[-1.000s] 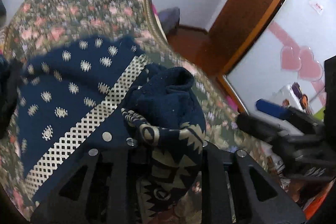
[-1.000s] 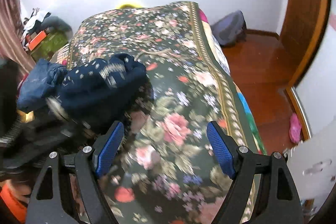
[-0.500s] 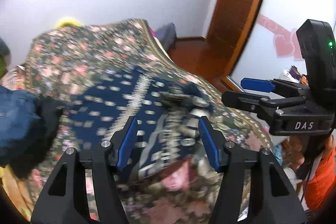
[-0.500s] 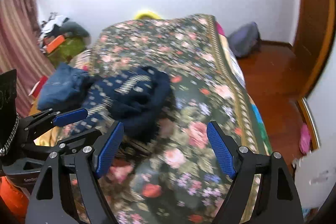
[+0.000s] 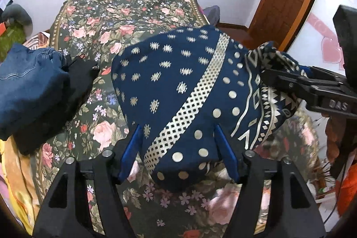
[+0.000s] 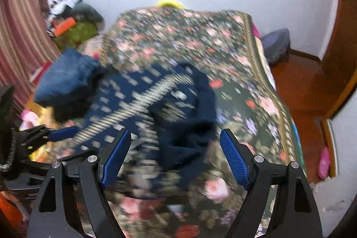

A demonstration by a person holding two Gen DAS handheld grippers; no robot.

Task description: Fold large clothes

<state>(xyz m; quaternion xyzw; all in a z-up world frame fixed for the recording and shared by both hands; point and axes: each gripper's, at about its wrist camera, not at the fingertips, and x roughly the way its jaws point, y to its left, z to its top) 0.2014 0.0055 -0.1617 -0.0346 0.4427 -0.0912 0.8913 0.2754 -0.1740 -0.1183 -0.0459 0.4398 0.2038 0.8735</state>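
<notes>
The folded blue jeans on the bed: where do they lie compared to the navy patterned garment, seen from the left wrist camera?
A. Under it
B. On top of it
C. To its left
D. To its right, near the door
C. The blue jeans lie left of the navy patterned garment on the floral bedspread.

Looking down close over the floral bed [image 5: 125, 21], both wrist views facing 12 o'clock, sharing the navy garment [image 5: 178, 86] [image 6: 142, 102].
</notes>
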